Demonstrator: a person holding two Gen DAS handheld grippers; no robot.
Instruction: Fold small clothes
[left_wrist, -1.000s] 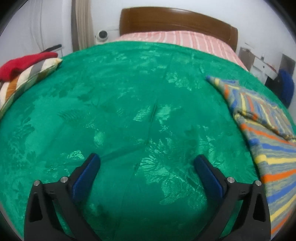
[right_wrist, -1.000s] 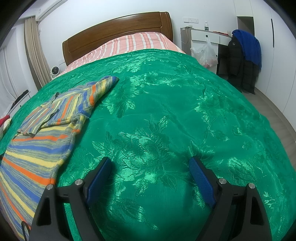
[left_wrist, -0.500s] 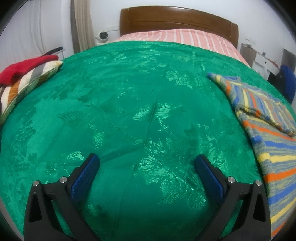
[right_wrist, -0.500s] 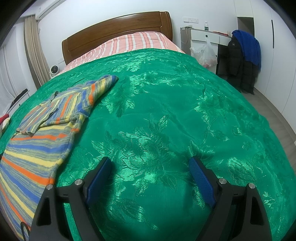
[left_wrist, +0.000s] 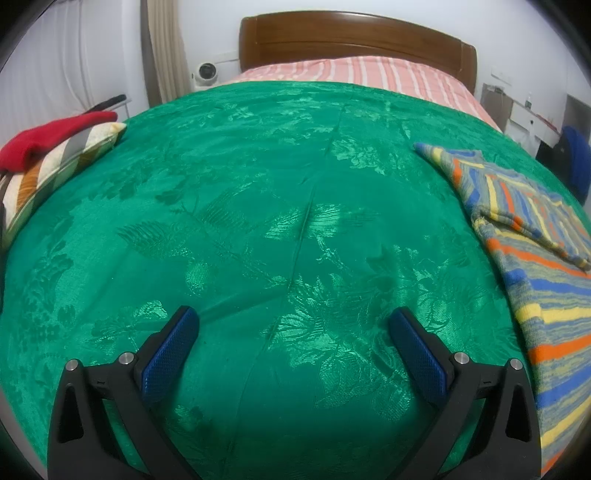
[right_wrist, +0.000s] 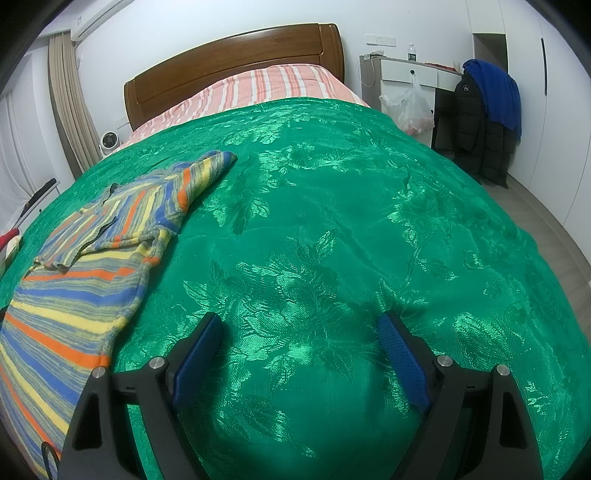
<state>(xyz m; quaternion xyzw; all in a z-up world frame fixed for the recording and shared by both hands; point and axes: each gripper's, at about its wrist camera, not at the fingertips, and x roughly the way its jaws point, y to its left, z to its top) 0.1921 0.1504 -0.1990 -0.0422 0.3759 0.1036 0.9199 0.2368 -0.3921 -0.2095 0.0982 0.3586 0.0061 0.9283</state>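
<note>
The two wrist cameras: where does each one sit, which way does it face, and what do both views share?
Left wrist: sits on the left claw, low over the green bedspread, facing the headboard; its two open blue-padded fingers show; the striped sweater lies at the right edge.
Right wrist: sits on the right claw, facing the headboard, angled toward the desk; its open fingers show; the sweater lies at the left.
Shared: bedspread, striped sweater, headboard, pink striped sheet. The sweater lies between the two claws.
</note>
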